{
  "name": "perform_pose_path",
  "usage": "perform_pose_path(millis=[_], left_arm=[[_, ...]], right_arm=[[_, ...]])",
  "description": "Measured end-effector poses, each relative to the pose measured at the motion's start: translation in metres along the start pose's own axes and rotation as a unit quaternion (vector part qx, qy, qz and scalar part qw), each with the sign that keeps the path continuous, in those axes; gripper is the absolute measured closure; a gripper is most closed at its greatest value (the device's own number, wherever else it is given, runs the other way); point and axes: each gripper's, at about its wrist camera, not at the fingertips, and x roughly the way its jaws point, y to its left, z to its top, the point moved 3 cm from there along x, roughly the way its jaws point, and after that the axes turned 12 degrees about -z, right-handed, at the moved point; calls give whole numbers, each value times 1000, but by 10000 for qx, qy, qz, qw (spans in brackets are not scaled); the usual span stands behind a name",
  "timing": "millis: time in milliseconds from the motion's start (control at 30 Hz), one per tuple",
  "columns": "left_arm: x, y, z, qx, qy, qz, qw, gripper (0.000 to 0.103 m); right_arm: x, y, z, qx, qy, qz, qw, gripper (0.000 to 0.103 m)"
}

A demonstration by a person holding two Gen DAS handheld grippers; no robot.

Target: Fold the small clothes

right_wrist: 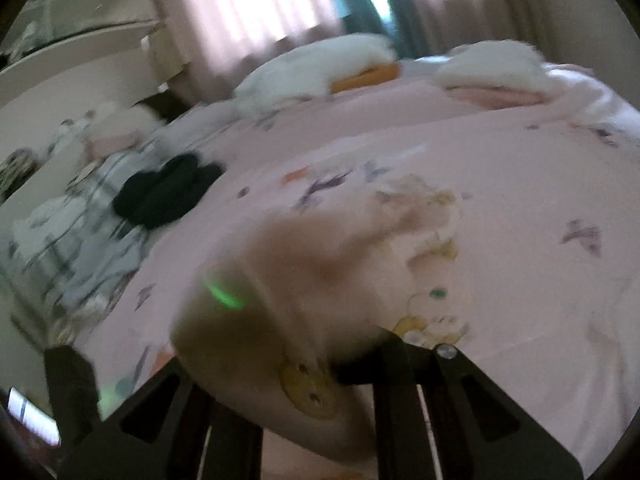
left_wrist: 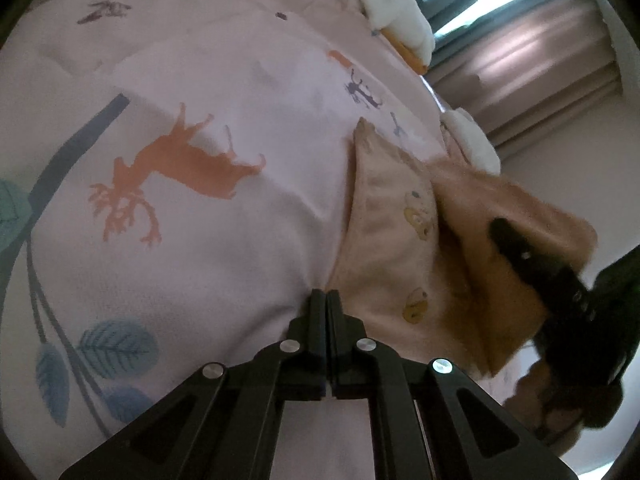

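Observation:
A small peach garment (left_wrist: pixel 392 208) with bear prints lies on the pink printed bed sheet (left_wrist: pixel 240 80). My left gripper (left_wrist: pixel 327 294) is shut, its tips pinching the garment's near corner against the sheet. At the right of the left wrist view, my right gripper (left_wrist: pixel 502 230) holds a folded-over flap of the same garment lifted off the bed. In the blurred right wrist view the garment (right_wrist: pixel 320 280) drapes over the gripper and hides the tips. Only one black finger (right_wrist: pixel 396 360) shows beside the cloth.
A black garment (right_wrist: pixel 168 192) lies on the bed to the left, beside a rumpled pile of pale checked clothes (right_wrist: pixel 68 240). White plush cushions (right_wrist: pixel 320 64) sit at the bed's far edge before pink curtains (right_wrist: pixel 248 12). A white shelf (right_wrist: pixel 80 52) stands far left.

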Motion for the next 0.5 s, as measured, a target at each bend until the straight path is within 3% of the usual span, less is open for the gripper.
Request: perform_pose_path(millis=[133,233,300,400,500], left_arm=[[0,-1,0,20,40,-34,10000,97],[0,-1,0,3,41,-42,10000,97],[1,-1,0,-26,44,-65,10000,97],[0,2,0,-142,71,-167,9997,97],[0,5,1,-294,114,-285,9991,97]], right_arm=[[14,29,-22,-547,239,161,9981,91],[20,37,-33,-626,374,353,9967,92],[22,37,-31,-598,346,325,9971,93],[13,36,-25,-426,287,624,9967,95],[4,42,-22,-647,278,843,9939,95]])
